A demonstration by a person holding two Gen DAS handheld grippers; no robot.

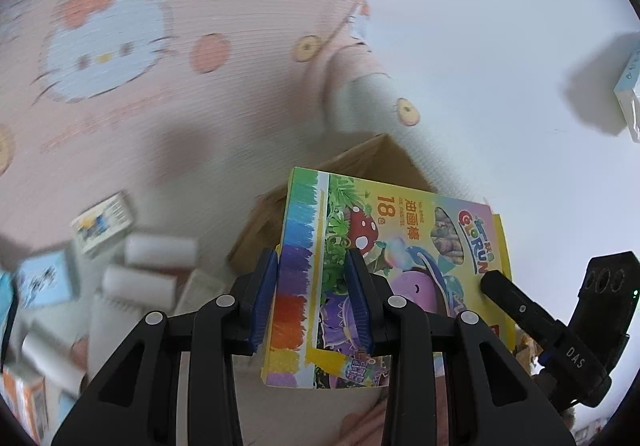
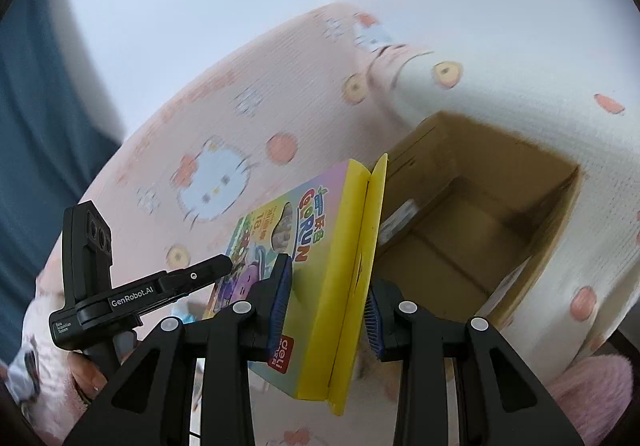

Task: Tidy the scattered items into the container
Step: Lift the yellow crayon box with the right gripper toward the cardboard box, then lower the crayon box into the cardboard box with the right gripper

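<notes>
A colourful oil pastel box [image 1: 400, 246] with a yellow end hangs in the air, held by both grippers. My left gripper [image 1: 312, 266] is shut across its thickness near the striped edge. One blue pad lies on the printed face and the other behind the edge. My right gripper [image 2: 330, 282] is shut on the yellow end of the pastel box [image 2: 344, 246]. Just beyond it an open cardboard box [image 2: 540, 230] rests on the bedding with its inside showing. In the left wrist view the cardboard box [image 1: 372, 161] peeks out behind the pastel box. The left gripper's finger [image 2: 208, 266] shows on the box's face.
Pink cartoon-cat bedding [image 1: 120, 45] covers the surface. Small printed boxes [image 1: 104, 221] and white rolls [image 1: 160, 250] lie scattered at the lower left. A pale blue box [image 1: 628, 85] shows at the right edge. A person's hand [image 2: 88, 374] grips the left tool.
</notes>
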